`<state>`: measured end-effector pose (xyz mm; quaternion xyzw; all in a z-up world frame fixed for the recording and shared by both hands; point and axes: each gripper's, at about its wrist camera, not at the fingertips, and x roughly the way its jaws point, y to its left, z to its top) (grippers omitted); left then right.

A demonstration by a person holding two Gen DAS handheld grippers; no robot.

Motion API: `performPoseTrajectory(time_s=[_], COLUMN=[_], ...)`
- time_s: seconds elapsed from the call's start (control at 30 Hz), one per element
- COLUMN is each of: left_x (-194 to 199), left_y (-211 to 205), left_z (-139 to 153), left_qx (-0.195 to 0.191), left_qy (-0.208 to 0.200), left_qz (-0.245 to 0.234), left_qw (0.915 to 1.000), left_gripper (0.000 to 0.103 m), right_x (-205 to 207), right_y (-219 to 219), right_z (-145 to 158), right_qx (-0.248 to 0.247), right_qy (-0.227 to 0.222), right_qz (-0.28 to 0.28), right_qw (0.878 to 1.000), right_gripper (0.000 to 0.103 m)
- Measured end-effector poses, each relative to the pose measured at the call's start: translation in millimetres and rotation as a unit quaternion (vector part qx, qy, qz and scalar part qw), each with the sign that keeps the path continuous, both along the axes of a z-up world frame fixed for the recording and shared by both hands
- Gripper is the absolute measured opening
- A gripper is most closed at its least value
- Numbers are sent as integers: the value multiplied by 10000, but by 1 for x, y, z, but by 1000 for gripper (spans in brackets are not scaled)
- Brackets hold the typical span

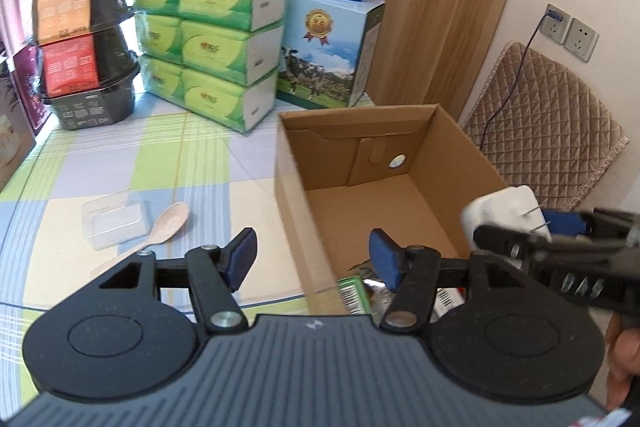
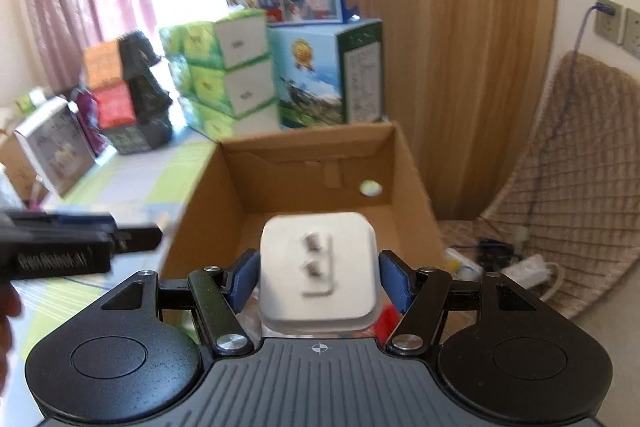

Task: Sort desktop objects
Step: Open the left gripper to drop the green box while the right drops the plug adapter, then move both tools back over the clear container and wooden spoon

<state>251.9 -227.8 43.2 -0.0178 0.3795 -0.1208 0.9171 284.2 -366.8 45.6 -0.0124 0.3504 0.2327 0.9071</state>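
— Two grippers in play; what does each one have?

— My right gripper is clamped on a white plug adapter, one blue pad on each side of it, prongs facing the camera. My left gripper carries nothing, its jaws spread wide.

— Where is the adapter relative to the box?

— It hangs above the near right part of the open cardboard box. From the left wrist view it sits at the box's right wall, near the front corner. I cannot tell if it touches the cardboard.

— How much room inside the box?

— The far part of the floor is bare brown cardboard. A few packets, one green, one red and white, lie at the near end, partly behind my left gripper. The far wall has a folded flap and a round hole.

— And outside the box?

— Left of it the checked worktop is open. A clear plastic case and a pale spoon lie there just beside each other, well apart from the box's left wall. My left gripper straddles that wall's near end.

— What bounds the back?

— Stacked green tissue packs, black bowls and a milk carton box stand along the far edge, the carton near the box's far wall.
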Motion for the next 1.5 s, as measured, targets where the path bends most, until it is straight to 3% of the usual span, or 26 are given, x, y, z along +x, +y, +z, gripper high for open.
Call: performPoseTrajectory(time_s=[0.07,0.53,0.6,0.87,1.03,1.5], left_x=[-4,-49,-58,-95,-116,-156], left_y=[6,54,58,72,81,108], left_z=[-2,-4,0,20,31,44], left_qx=[48,249,298,474,507,693], left_qy=[12,80,43,-163,-235,-322], left_qz=[36,400,427,487,496,644], left_qw=[10000,9989,9986,9976,9972,9950], left_gripper=[61,79,87,102,102,102], right_x=[-2,-55,-65,-105,-126,-162], right_y=[-1,-22,-22,-16,-10,16], right_z=[3,12,16,33,43,59], right_qx=[35,-176,-199,-268,-346,-352], right_qy=[-109,-150,-160,-245,-310,-394], right_qz=[-137,-267,-244,-202,-174,132], right_qw=[9998,9994,9994,9991,9988,9985], right_gripper=[81,83,84,96,101,101])
